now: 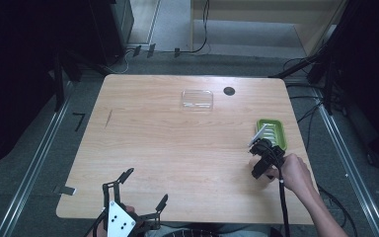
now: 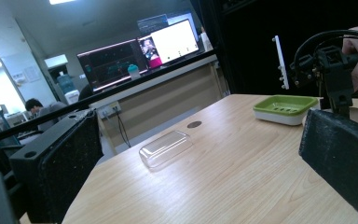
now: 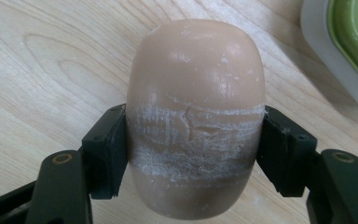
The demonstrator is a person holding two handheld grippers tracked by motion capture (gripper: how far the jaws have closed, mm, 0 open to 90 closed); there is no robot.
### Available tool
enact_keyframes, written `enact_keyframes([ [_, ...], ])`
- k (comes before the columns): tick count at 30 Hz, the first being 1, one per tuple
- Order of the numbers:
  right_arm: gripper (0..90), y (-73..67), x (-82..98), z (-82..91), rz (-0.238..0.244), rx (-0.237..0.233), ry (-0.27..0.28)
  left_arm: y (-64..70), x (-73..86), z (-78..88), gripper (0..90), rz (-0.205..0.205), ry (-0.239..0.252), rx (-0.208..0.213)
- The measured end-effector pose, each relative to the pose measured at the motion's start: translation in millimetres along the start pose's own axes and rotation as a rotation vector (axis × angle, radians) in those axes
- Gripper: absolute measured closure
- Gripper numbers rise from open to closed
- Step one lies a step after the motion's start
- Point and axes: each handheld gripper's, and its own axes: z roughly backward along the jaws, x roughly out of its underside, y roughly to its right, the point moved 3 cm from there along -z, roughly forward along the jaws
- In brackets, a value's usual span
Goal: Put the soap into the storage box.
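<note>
The wooden table (image 1: 177, 148) carries little. The person's right forearm comes in from the near right corner, and the right hand (image 1: 295, 174) wraps the handle of the right gripper (image 1: 262, 159), which points toward the far side, tilted down at the tabletop near the right edge. Its jaws are clamped on a bar of soap (image 3: 195, 116), a rounded tan bar with a scuffed whitish band where the pads press both sides; the soap sits over bare wood just beside the green soap dish (image 1: 272, 134), on its near side, and whether it touches the table I cannot tell. The left gripper (image 1: 138, 195) sits at the near edge, left of centre, with its jaws spread wide and nothing between them. A clear plastic lid (image 1: 197, 98) lies at the far middle, well apart from both.
</note>
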Motion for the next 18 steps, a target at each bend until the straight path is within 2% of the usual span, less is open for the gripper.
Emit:
enact_keyframes([
  [18,33.8,17.5,8.1,2.7,-0.047,-0.003,-0.001,0.1,0.0,-0.1,0.0,-0.002,-0.001,0.001],
])
